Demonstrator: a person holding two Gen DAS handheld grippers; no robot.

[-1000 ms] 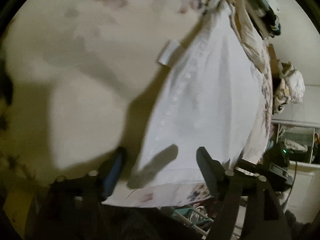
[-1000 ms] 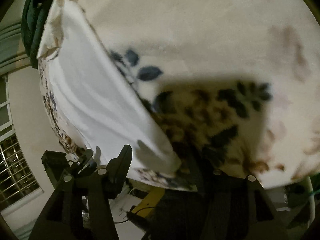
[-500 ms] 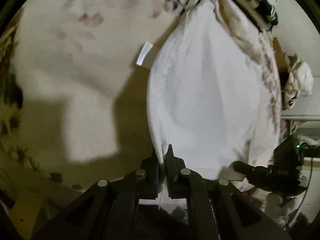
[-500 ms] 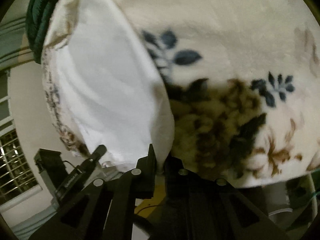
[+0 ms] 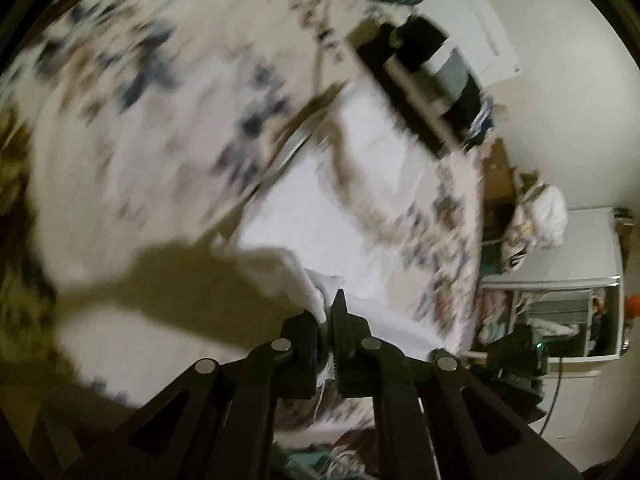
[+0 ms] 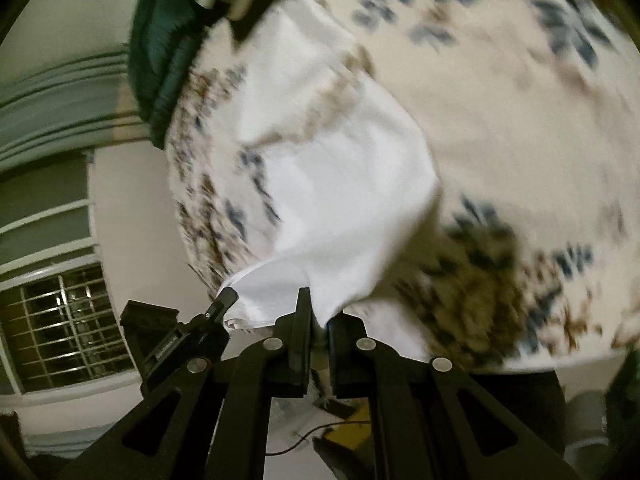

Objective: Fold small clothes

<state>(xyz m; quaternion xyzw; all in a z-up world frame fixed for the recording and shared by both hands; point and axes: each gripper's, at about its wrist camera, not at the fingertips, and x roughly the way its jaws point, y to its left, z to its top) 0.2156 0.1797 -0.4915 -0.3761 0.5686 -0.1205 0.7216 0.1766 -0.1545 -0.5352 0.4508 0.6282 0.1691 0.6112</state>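
A white garment (image 5: 304, 208) lies on a floral blanket (image 5: 132, 128). My left gripper (image 5: 326, 320) is shut on the garment's near corner, which bunches up between the fingers. In the right wrist view the same white garment (image 6: 340, 184) curls up off the floral blanket (image 6: 520, 140). My right gripper (image 6: 318, 322) is shut on its other near corner and holds that edge lifted. The left gripper (image 6: 224, 304) shows at the lower left of that view. Both views are blurred by motion.
A dark green bundle (image 6: 164, 64) and a black and white stack (image 5: 436, 76) sit at the blanket's far end. A shelf unit with clutter (image 5: 560, 300) stands beyond the blanket's edge. A barred window (image 6: 68, 320) is in the wall.
Both grippers went from open around the hem to shut on the corners. They have since lifted the near edge and carried it toward the far end, so the cloth now curls over.
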